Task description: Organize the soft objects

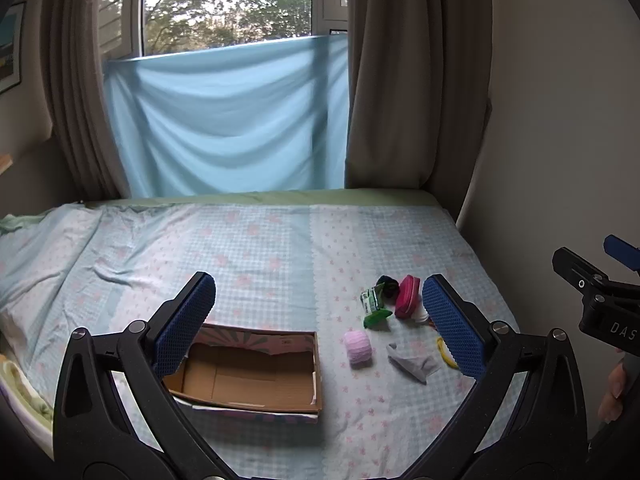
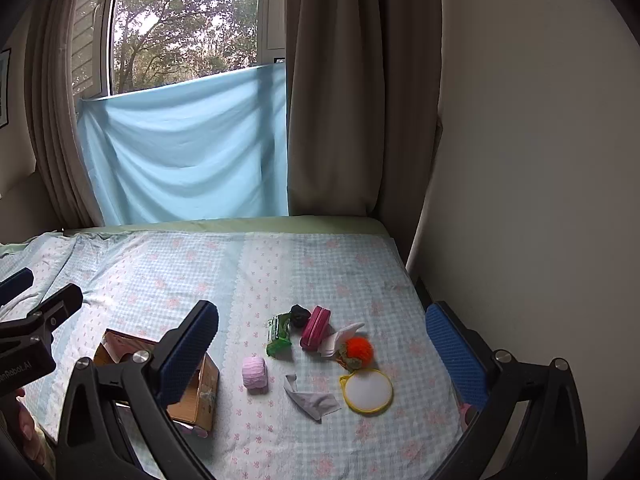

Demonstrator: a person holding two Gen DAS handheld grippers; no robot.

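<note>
1. Both tools hover above the bed [image 1: 280, 240], covered in a pale blue checked sheet with pink flowers. The left gripper [image 1: 318, 322] and the right gripper [image 2: 322, 350] both stand with jaws released, spread wide, nothing between the pads.
2. The open brown cardboard box [image 1: 256, 376] lies just below and inside the left jaws, its floor bare: nothing appears sorted yet.
3. The soft things lie framed between the right jaws: a pink yarn roll [image 2: 255, 374] nearest its left jaw, a crumpled grey-white cloth [image 2: 314, 400], a round white pad with yellow rim [image 2: 367, 390], an orange pompom [image 2: 358, 347], a magenta zip pouch [image 2: 315, 327], a small black bundle [image 2: 300, 315] and a green packet [image 2: 279, 334] farther ahead.
4. The step in hand seems to be choosing a first pick. The yarn roll looks easiest: isolated and closest to the box.
5. Descend straight over it, straddle it across its width, and close gently so it does not squash or roll.
6. Keep the left tool clear of the box mouth.
</note>
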